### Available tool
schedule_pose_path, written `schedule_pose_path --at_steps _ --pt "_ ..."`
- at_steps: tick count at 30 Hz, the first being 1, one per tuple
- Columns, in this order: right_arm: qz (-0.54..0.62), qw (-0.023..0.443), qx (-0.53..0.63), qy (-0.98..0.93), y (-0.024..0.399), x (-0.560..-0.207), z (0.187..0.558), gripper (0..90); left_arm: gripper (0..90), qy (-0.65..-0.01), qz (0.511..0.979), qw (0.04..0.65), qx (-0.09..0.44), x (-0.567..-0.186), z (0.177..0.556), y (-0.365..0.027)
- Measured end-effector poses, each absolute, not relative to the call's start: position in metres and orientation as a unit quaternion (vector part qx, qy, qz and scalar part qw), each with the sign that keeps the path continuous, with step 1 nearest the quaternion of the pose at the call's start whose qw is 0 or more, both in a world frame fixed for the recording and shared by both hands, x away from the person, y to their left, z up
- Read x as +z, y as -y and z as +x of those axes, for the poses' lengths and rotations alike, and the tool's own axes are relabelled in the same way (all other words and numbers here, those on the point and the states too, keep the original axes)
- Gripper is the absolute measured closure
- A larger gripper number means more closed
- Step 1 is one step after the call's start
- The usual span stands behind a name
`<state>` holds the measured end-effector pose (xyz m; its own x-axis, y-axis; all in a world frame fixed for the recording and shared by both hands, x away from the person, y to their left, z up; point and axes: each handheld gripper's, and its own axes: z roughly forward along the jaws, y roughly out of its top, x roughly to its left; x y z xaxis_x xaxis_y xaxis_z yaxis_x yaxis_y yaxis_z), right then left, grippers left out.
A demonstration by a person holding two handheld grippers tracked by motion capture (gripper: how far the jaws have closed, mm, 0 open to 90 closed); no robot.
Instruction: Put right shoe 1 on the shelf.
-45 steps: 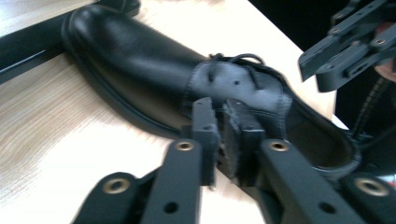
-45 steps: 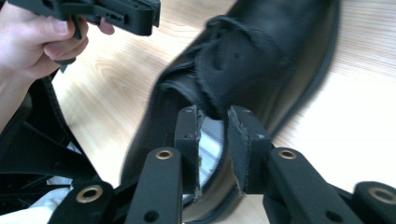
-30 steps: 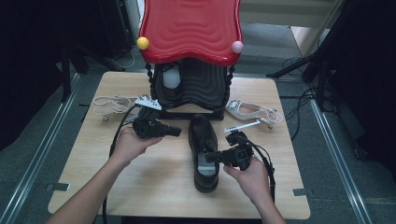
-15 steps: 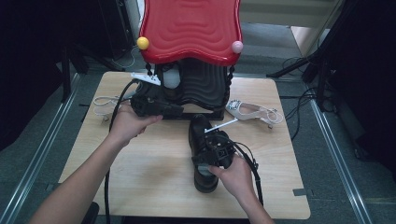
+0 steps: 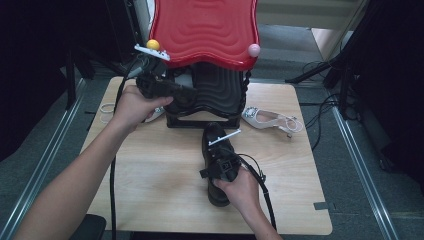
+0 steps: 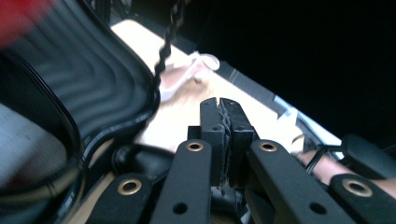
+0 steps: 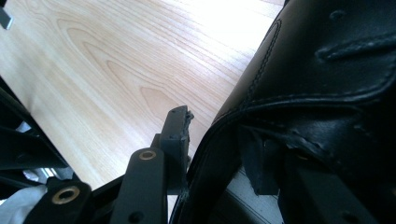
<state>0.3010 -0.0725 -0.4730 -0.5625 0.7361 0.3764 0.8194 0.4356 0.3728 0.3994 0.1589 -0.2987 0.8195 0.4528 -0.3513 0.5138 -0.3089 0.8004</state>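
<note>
Since the earlier frames the left gripper (image 5: 187, 96) has lifted off the table and now sits up by the black shelf (image 5: 220, 90) of the red-topped rack (image 5: 205, 30), jaws pressed together with nothing between them, as the left gripper view confirms. Right gripper (image 5: 220, 165) has slid in over the black shoe (image 5: 216, 172) lying mid-table in front of the rack; its jaws have just been opening and now straddle the shoe's collar, one jaw outside, one inside. Step in hand looks like taking hold of the shoe; next move calls for closing on the collar wall, then lifting toward the rack. Hard to tell: whether the pads already press the leather, since the inner jaw is mostly buried in dark shoe. White sandal (image 5: 270, 120) lies right of the rack; another pale sandal at left is mostly hidden behind the left hand (image 5: 132, 107).
</note>
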Motion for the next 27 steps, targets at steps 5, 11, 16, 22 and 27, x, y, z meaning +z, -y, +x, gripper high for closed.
schedule_pose_path --at_steps 5,11,16,22,27 --pt "-0.464 0.059 -0.256 0.846 0.067 -0.476 0.298 64.9 89.0 -0.302 0.804 0.512 -0.009 -0.275 0.409 -0.158" --pt "-0.455 0.037 -0.249 0.854 0.065 -0.478 0.297 71.0 89.3 -0.299 0.807 0.509 0.021 -0.251 0.420 -0.154" --pt "-0.461 0.052 -0.258 0.847 0.071 -0.480 0.300 77.2 89.4 -0.302 0.807 0.506 0.037 -0.239 0.433 -0.151" --pt "-0.466 0.074 -0.258 0.843 0.080 -0.478 0.304 83.3 89.3 -0.303 0.808 0.503 0.056 -0.230 0.444 -0.143" --pt "-0.475 0.082 -0.272 0.833 0.095 -0.471 0.303 86.8 89.1 -0.313 0.809 0.492 0.068 -0.231 0.452 -0.141"
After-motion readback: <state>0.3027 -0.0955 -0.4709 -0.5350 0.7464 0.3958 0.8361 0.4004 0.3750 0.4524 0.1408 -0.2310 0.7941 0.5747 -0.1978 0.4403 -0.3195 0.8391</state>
